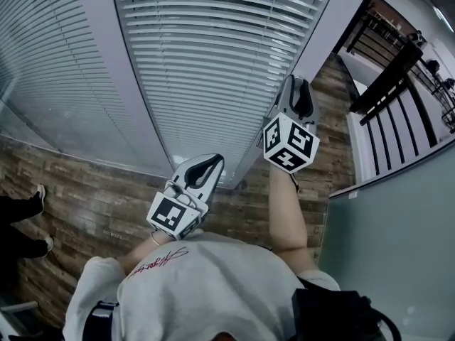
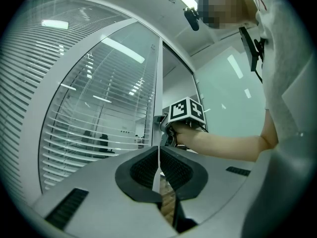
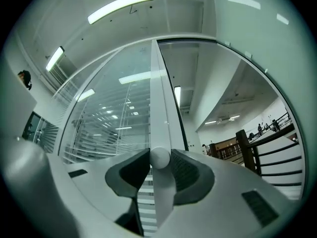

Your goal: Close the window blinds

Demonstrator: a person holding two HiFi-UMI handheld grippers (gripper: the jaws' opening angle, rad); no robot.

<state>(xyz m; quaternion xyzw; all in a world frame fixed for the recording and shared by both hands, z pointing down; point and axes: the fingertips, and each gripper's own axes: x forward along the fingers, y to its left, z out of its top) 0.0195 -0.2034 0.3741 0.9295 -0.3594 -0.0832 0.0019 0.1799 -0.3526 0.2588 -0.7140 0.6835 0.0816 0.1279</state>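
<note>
White slatted blinds (image 1: 213,62) hang behind the glass between pale frame posts (image 1: 106,69). My right gripper (image 1: 298,85) is raised against the right post. In the right gripper view its pads (image 3: 184,168) press on both sides of a round white knob (image 3: 159,157), with a white shaft running down from it. My left gripper (image 1: 202,168) is lower, near the foot of the same post. In the left gripper view its jaws (image 2: 158,170) are together, with only a thin white sliver in the slit; I cannot tell that sliver from the frame behind. The blinds (image 2: 94,128) there let the room beyond show through.
A wood-plank floor (image 1: 92,197) runs along the window's base. A dark railing (image 1: 398,98) and a frosted glass partition (image 1: 398,240) stand to the right. Someone's shoes (image 1: 35,199) are at the far left. A second blind panel (image 1: 50,69) hangs on the left.
</note>
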